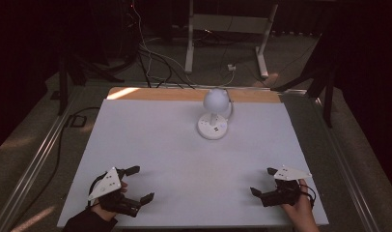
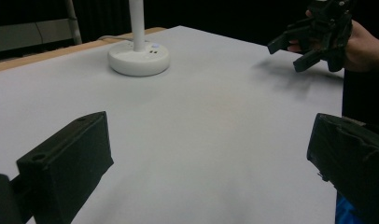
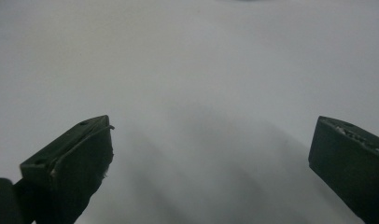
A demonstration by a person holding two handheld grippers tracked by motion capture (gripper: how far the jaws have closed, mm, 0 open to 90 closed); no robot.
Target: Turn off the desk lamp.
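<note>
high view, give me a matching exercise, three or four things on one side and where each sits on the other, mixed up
Things:
1. lamp
2. left gripper
3. right gripper
4. wooden strip

Places:
A. near right corner of the white table top
B. along the far edge of the table
C. near left corner of the table top
D. far half, a little right of the middle

Pairs: 1-D, 2-C, 3-A, 4-B

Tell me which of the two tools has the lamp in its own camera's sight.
The left tool: its view takes in the white lamp, base and stem, across the table. The right tool looks down at bare white tabletop.
</note>
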